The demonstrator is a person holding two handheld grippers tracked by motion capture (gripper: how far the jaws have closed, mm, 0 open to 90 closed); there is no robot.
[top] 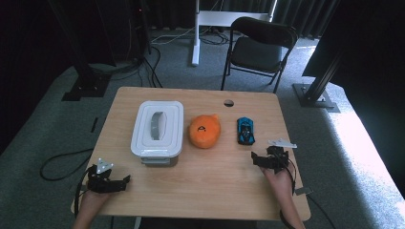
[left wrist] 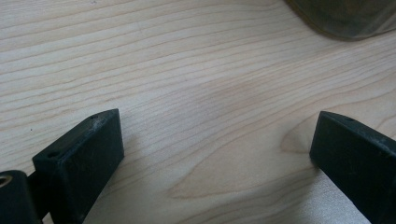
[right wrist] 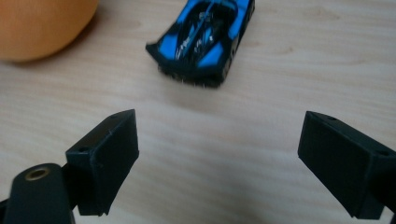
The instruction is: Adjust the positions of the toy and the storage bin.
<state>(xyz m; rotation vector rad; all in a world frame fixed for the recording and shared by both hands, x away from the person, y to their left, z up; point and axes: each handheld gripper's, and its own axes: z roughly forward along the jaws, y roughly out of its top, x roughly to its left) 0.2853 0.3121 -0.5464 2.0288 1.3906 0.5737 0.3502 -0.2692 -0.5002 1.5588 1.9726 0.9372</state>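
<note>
Where the person's forearms come in at the near edge, a light wooden table point(top: 200, 191) with fine straight grain carries both tools. At its near left corner the left gripper point(top: 125, 180) rests low on the wood, jaws apart, nothing between them; the right gripper point(top: 254, 157) sits near the right edge, its jaws likewise spread wide and holding nothing.

Just beyond the right gripper lies a blue toy car point(top: 245, 130), well clear of the jaws, its length running away from the person. Left of it sits a rounded orange plush toy point(top: 205, 130) with a small dark mark on top, soft and matte. Farther left stands a white lidded plastic box point(top: 157, 128), rectangular with rounded corners and a grey handle set flat in the lid. A round cable hole point(top: 229, 102) pierces the far edge.

Behind the table, grey carpet point(top: 47, 129) spreads to a black folding chair point(top: 258, 50), a white desk leg point(top: 195, 33), trailing cables and dark curtains.

From the right gripper view, the car point(right wrist: 203, 35) shows glossy blue panels over a black body with a finned end facing the jaws, and the plush point(right wrist: 42, 25) is a blurred orange curve at the upper left. From the left gripper view, bare grain runs under the matte black jaws, with the translucent greyish base of the box point(left wrist: 345, 18) at the upper right corner.
</note>
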